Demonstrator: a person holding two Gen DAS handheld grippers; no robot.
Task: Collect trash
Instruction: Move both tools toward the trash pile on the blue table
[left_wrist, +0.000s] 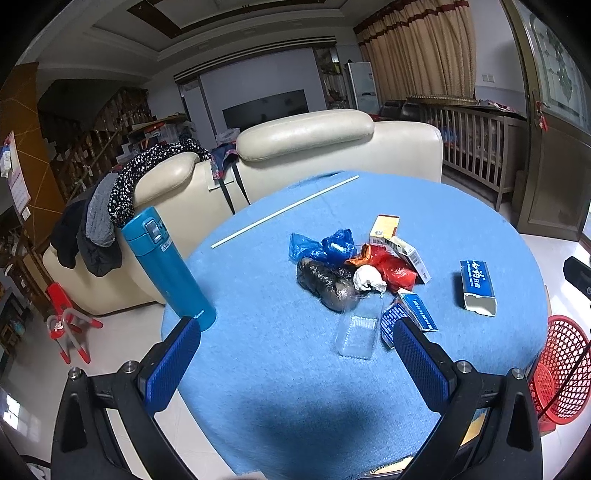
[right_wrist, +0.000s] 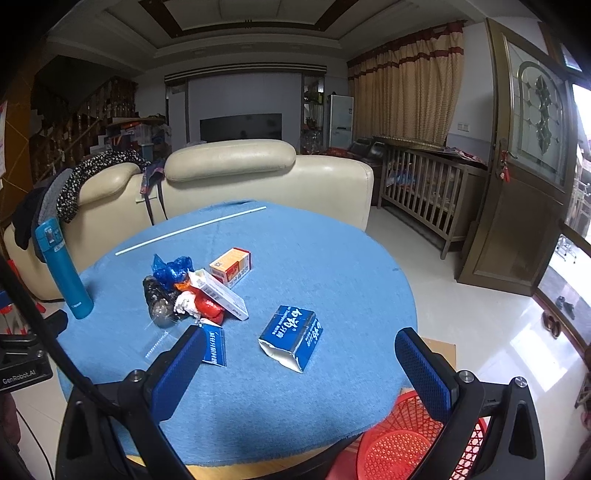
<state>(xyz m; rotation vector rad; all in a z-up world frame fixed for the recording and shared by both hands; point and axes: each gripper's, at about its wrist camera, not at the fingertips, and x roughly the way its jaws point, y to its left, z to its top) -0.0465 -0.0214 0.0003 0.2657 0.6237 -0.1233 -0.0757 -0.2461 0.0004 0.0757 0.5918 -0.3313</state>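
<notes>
A heap of trash lies mid-table: a blue plastic bag (left_wrist: 325, 247), a dark wrapped bundle (left_wrist: 327, 284), a red wrapper (left_wrist: 395, 271), crumpled white paper (left_wrist: 367, 277), a clear plastic tray (left_wrist: 358, 334), a white carton (right_wrist: 218, 291) and an orange box (right_wrist: 231, 267). An open blue box (right_wrist: 291, 341) lies apart to the right, also in the left wrist view as the blue box (left_wrist: 477, 288). My left gripper (left_wrist: 297, 328) is open above the near table, short of the heap. My right gripper (right_wrist: 299, 338) is open, framing the blue box.
A teal flask (left_wrist: 168, 266) stands at the table's left edge. A long white stick (left_wrist: 284, 211) lies at the far side of the blue tablecloth (left_wrist: 277, 387). A red mesh basket (right_wrist: 402, 450) sits on the floor at the right. A cream sofa (left_wrist: 303, 147) stands behind.
</notes>
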